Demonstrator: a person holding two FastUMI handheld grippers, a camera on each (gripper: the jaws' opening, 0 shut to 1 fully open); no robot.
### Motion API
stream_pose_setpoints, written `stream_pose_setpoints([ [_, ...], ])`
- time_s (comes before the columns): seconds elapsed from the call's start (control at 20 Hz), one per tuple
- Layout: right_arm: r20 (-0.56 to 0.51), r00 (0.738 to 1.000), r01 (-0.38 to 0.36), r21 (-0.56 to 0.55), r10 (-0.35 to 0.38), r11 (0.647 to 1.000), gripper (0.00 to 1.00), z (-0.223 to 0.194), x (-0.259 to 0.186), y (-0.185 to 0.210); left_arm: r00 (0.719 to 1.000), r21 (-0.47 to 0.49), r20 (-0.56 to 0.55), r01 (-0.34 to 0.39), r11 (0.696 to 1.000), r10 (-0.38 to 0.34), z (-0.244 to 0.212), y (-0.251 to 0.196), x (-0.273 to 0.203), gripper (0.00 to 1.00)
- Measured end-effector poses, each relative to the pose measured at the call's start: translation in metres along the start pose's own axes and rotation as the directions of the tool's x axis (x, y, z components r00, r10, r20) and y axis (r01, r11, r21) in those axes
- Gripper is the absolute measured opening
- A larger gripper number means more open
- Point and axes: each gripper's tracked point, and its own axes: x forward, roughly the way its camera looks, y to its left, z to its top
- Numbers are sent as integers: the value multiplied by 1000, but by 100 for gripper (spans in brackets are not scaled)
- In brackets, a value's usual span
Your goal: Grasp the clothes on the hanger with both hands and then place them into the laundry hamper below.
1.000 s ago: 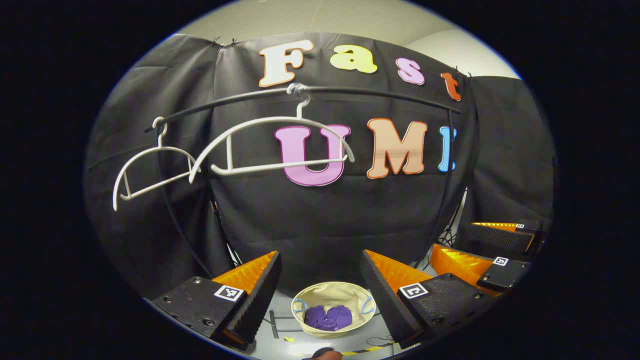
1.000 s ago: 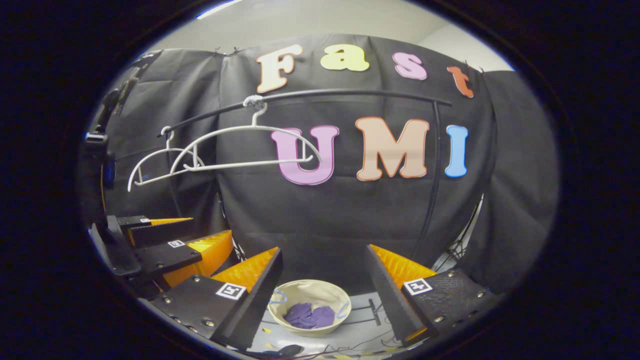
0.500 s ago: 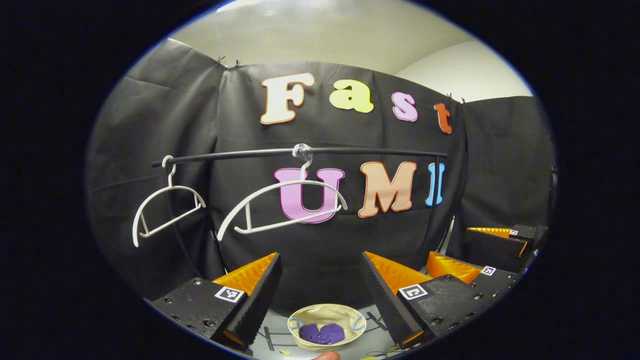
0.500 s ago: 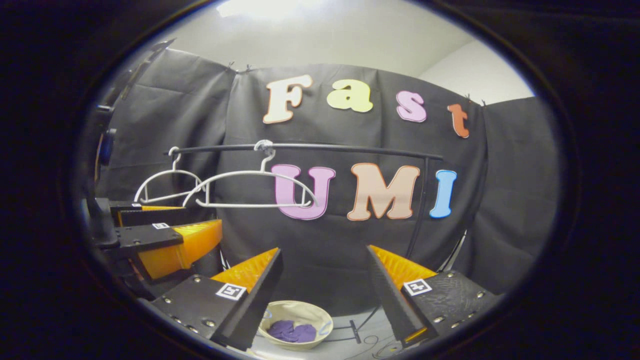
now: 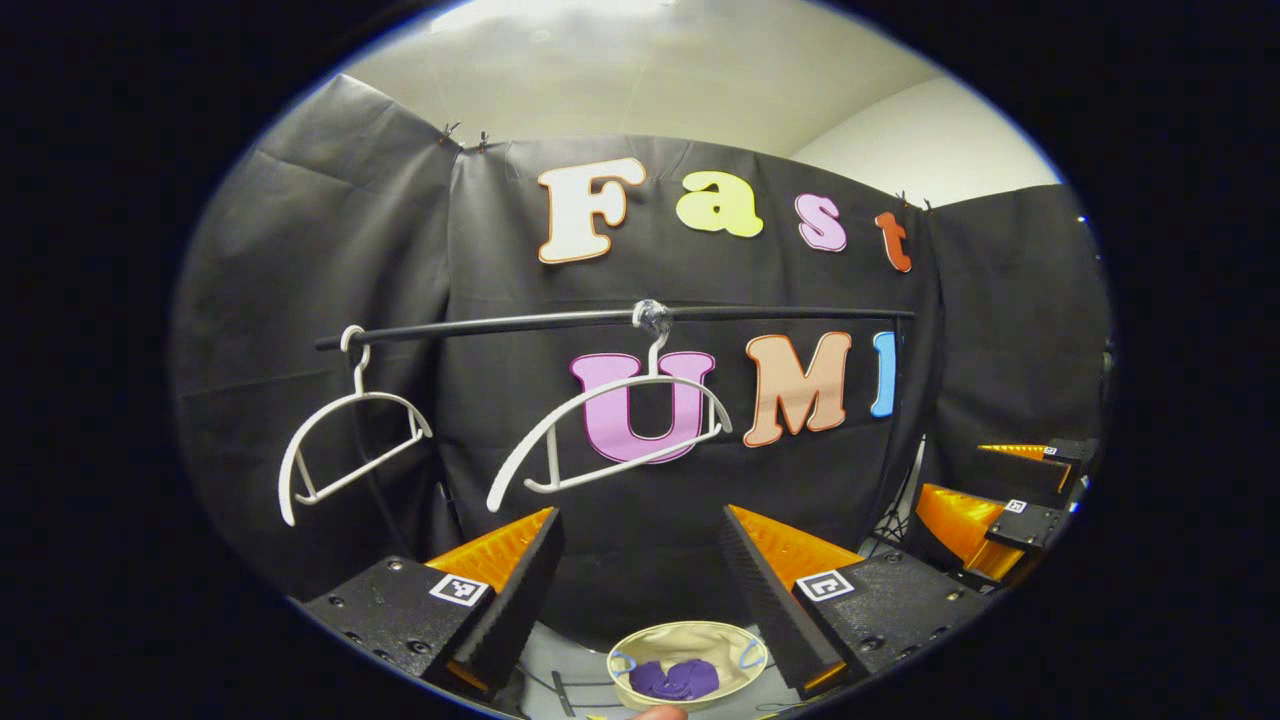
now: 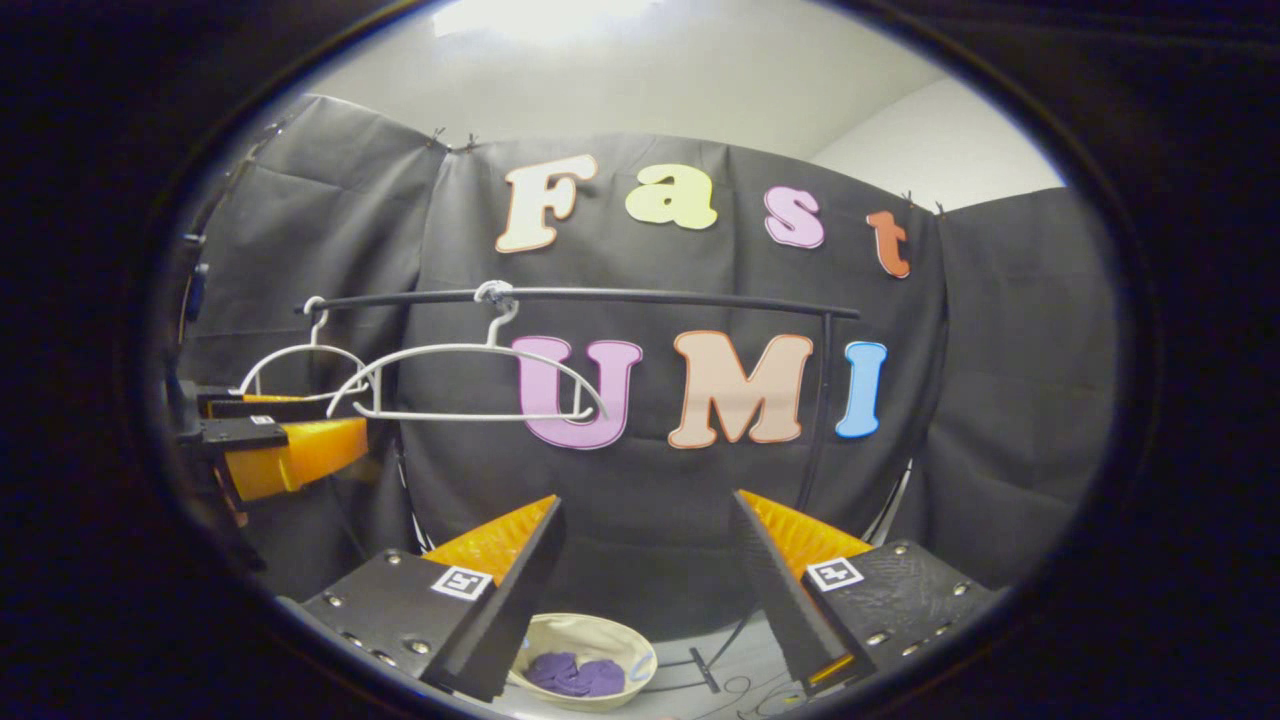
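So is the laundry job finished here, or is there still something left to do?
It looks finished. Both white hangers on the black rail hang bare, and a purple garment lies in the cream hamper on the floor below. Nothing is in hand: the left gripper and the right gripper are both open and empty, raised above the hamper. No clothes remain on the rail to move.

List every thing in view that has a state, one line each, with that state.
Left gripper: open, holding nothing.
Right gripper: open, holding nothing.
Near hanger: bare, hooked on the rail.
Far hanger: bare, hooked at the rail's end.
Rail: carries both hangers.
Hamper: upright, open-topped.
Purple clothes: bunched inside the hamper.
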Motion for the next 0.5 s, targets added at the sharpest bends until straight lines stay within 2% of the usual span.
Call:
stream_pose_setpoints([
  [0.05, 8, 1000, -19, 5, 19, 1000, 100, 1, -1, 7, 1000, -6, -12, 8, 1000, -8, -4, 1, 0, 97],
  [0.15, 2, 999, -35, 17, 35, 999, 99, -2, -6, 14, 1000, -21, -10, 29, 999, -29, -8, 2, 1, 96],
  [0.25, -19, 999, -28, 29, 29, 999, 96, -7, -11, 14, 997, -32, 37, 68, 997, -67, -2, -4, 4, 97],
  [0.4, -20, 1000, 18, 44, -18, 999, 93, -6, -25, 5, 989, -29, 77, 132, 991, -129, 5, -16, 8, 95],
  [0.45, -4, 999, 43, 58, -43, 997, 99, -2, -30, -2, 987, -37, 78, 144, 989, -141, 7, -17, 9, 94],
  [0.5, 9, 998, 60, 77, -61, 995, 99, 1, -34, -5, 985, -45, 83, 158, 987, -153, 8, -20, 8, 96],
])
